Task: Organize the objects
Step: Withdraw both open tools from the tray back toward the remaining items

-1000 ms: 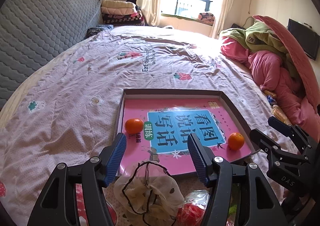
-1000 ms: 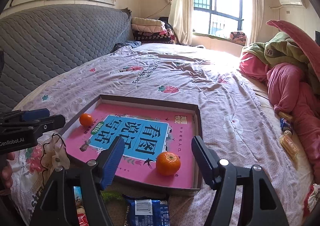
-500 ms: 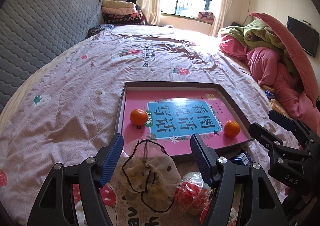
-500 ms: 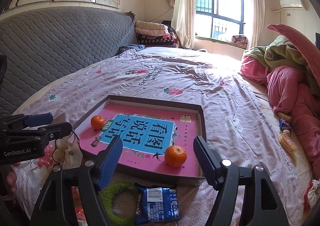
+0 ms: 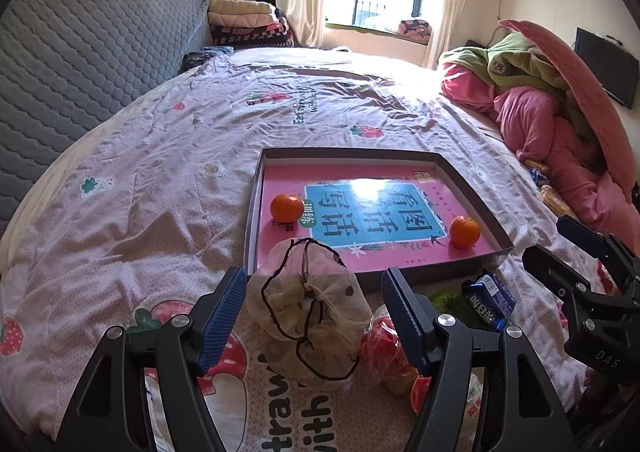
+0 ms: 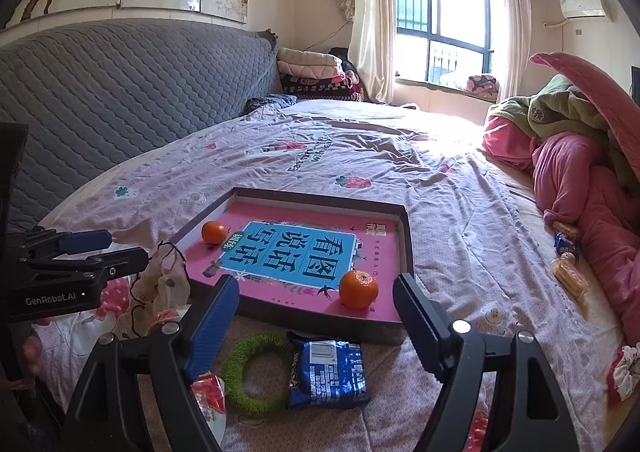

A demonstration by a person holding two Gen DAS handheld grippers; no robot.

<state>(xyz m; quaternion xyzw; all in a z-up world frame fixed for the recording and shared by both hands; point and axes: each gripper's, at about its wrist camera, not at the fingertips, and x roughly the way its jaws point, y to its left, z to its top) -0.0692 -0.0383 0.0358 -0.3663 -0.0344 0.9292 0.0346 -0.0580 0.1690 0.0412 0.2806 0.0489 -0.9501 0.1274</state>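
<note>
- Hovering over the near edge of the bed with both tools, apparently choosing the next loose item for the shallow dark-rimmed cardboard tray with a pink book cover lying inside
- Keeping the left gripper wide open, holding nothing, with the pale mesh drawstring pouch with a dark cord lying on the sheet between the blue pads, not yet pressed
- Opening the jaws of the right gripper at this moment, also empty, with the blue foil snack packet and the fuzzy green ring lying below, just in front of the tray wall
- Already lying in the tray: one small orange mandarin near the left wall and a second mandarin near the front right corner, well apart
- Judging the next move: lowering the left tool around the pouch and closing gently, as the soft mesh is likely collapsing and slipping; then lifting over the tray rim
- Lying beside the pouch, a crinkly red and clear wrapper, still outside the tray
- Covering the bed, a wrinkled pink sheet with strawberry and flower prints, soft and uneven
- Surrounding it: a grey quilted headboard, a bright curtained window, and a heap of pink and green bedding on the right
</note>
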